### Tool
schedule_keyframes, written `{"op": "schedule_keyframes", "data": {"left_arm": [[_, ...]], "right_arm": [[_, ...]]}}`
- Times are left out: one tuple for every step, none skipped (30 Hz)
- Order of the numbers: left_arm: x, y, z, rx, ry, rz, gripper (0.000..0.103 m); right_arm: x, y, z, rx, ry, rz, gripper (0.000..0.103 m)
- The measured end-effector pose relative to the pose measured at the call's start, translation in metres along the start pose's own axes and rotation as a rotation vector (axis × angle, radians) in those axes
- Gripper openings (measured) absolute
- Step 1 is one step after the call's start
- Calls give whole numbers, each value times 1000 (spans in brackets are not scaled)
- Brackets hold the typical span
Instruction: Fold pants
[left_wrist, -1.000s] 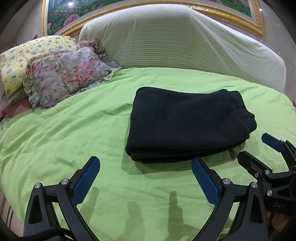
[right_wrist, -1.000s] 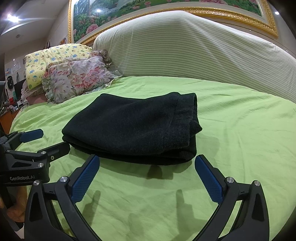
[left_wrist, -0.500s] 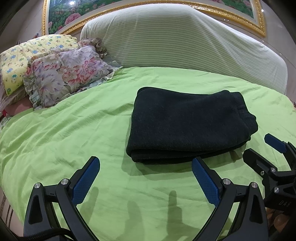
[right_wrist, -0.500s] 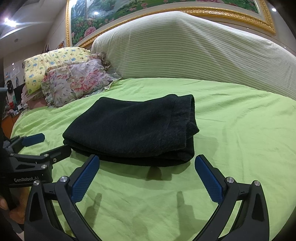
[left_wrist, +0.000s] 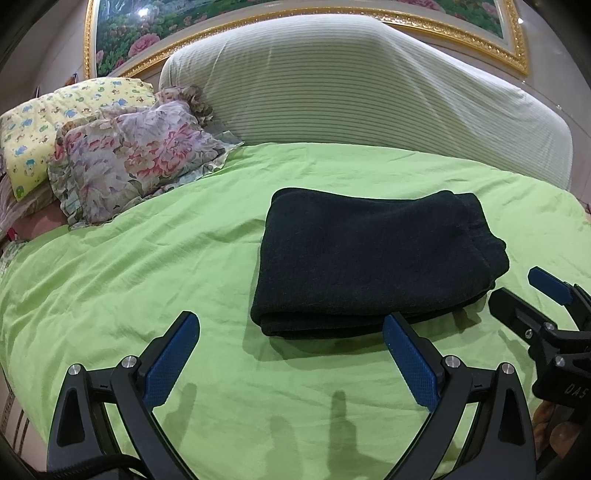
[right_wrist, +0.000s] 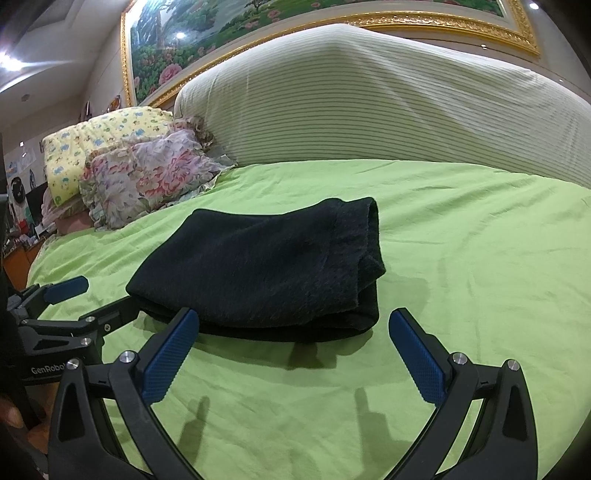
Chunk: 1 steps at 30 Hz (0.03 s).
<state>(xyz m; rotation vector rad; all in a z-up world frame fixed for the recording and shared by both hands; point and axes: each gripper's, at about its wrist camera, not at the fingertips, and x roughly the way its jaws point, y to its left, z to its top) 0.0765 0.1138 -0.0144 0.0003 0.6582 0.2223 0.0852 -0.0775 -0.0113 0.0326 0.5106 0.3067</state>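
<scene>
The dark pants (left_wrist: 373, 258) lie folded into a thick rectangle on the green bedsheet (left_wrist: 147, 280); they also show in the right wrist view (right_wrist: 266, 266). My left gripper (left_wrist: 291, 354) is open and empty, just short of the bundle's near left edge. My right gripper (right_wrist: 295, 350) is open and empty, just short of the bundle's near right corner. Each gripper shows in the other's view, the right one (left_wrist: 528, 299) at the right edge and the left one (right_wrist: 92, 299) at the left edge.
A floral pillow (left_wrist: 136, 162) and a yellow pillow (left_wrist: 48, 122) lie at the back left. A large striped cushion (left_wrist: 351, 92) stands along the headboard. Green sheet stretches right of the pants (right_wrist: 480, 240).
Both grippers have drifted slightly. The right gripper sits a little lower and further right in the left wrist view. The pants have not moved.
</scene>
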Motion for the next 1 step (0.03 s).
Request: {"op": "schedule_keyframes", "data": {"left_arm": [[0, 0, 0, 0, 1, -1, 100]], "right_arm": [[-1, -2, 0, 6, -1, 1, 103]]}}
